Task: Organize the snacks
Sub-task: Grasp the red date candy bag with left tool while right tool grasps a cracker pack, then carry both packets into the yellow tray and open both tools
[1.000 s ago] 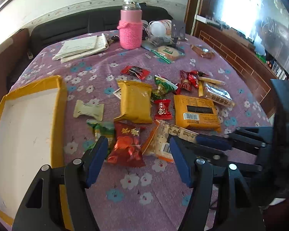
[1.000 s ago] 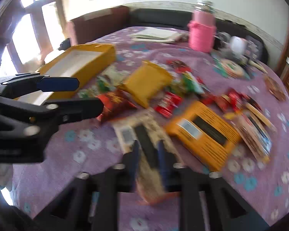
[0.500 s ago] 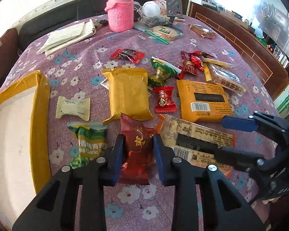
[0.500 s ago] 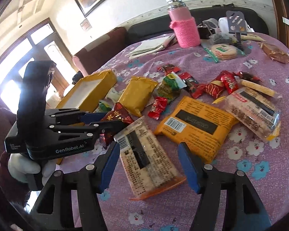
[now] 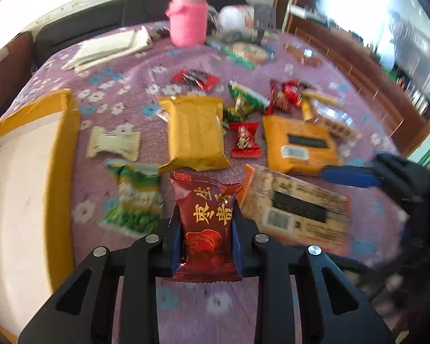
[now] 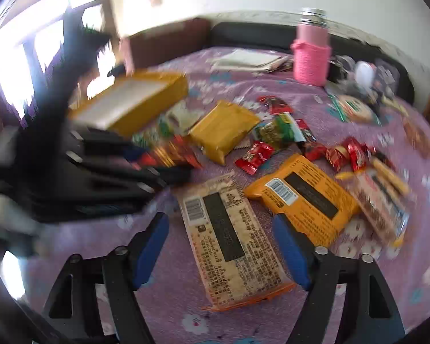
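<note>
My left gripper [image 5: 205, 229] is shut on a dark red snack packet [image 5: 207, 223] with gold characters and holds it lifted above the purple flowered tablecloth [image 5: 192, 309]. The same packet shows blurred in the right wrist view [image 6: 169, 154], held by the left gripper [image 6: 157, 169]. My right gripper [image 6: 222, 246] is open, its blue pads on either side of a long beige cracker packet [image 6: 232, 243], which also lies at the right of the left wrist view [image 5: 295, 206]. A yellow box [image 5: 20, 189] with a white inside stands at the left; it also shows in the right wrist view [image 6: 134, 100].
Loose snacks lie on the cloth: a gold pouch [image 5: 195, 132], an orange packet [image 5: 298, 143], a green packet [image 5: 137, 197], a cream candy [image 5: 113, 143], small red candies [image 5: 245, 140]. A pink-sleeved bottle [image 5: 187, 17], papers [image 5: 111, 46] and clutter stand at the back.
My left gripper closed on the dark red packet and lifted it off the cloth. My right gripper opened wide and now straddles the beige cracker packet.
</note>
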Demonstrator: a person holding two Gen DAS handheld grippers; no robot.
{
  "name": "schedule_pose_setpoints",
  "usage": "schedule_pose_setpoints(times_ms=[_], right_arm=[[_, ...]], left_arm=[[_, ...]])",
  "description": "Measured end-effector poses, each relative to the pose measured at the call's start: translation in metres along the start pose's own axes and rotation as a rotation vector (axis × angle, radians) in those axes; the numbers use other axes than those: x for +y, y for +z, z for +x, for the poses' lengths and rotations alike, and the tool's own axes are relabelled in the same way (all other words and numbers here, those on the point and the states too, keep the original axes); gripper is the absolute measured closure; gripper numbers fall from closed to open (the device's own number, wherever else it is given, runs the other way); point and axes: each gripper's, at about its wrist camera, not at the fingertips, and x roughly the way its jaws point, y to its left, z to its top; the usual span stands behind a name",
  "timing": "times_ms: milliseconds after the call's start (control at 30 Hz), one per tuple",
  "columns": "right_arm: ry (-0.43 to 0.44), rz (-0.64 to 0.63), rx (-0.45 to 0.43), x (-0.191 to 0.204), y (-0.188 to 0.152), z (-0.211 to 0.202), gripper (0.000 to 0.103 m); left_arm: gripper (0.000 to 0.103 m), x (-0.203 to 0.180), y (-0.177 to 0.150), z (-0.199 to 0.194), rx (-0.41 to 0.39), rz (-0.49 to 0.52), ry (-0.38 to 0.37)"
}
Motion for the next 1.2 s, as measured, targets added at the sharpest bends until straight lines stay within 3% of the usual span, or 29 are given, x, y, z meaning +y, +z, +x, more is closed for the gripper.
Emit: schedule_pose_setpoints(times_ms=[200,233,267,400,633,767,900,1100,1200], right_arm=[[-0.045,-0.121,0.107,0.022,0.007,0.021,0.023],[-0.066,-0.123,0.115,0.022,0.006,0.022,0.028],[-0.099,-0.117,0.126,0.021,0.005,0.022,0.042],[-0.107,-0.038,0.150,0.019,-0.001,0.010,0.043],[-0.084,0.105,0.019,0.025,0.008,-0.047,0.047],[-0.004,0.111,-0.042,0.050,0.036,-0.066,0.048],[0.148,0.111,-0.071,0.088,0.069,-0.058,0.048],[0.323,0.114,-0.033,0.143,0.115,-0.008,0.049],[0.332,0.107,0.004,0.165,0.126,0.019,0.049]], left_arm=[[0.078,0.017,-0.020,-0.064,-0.099,-0.082,-0.063],[0.078,0.022,-0.022,-0.073,-0.112,-0.093,-0.065],[0.077,0.029,-0.024,-0.083,-0.127,-0.105,-0.061],[0.077,0.055,-0.035,-0.117,-0.193,-0.137,0.001],[0.077,0.122,-0.060,-0.147,-0.253,-0.245,0.079],[0.077,0.155,-0.072,-0.150,-0.260,-0.306,0.116],[0.077,0.179,-0.079,-0.151,-0.258,-0.338,0.160],[0.077,0.205,-0.084,-0.139,-0.233,-0.371,0.208],[0.077,0.214,-0.087,-0.132,-0.218,-0.390,0.215]])
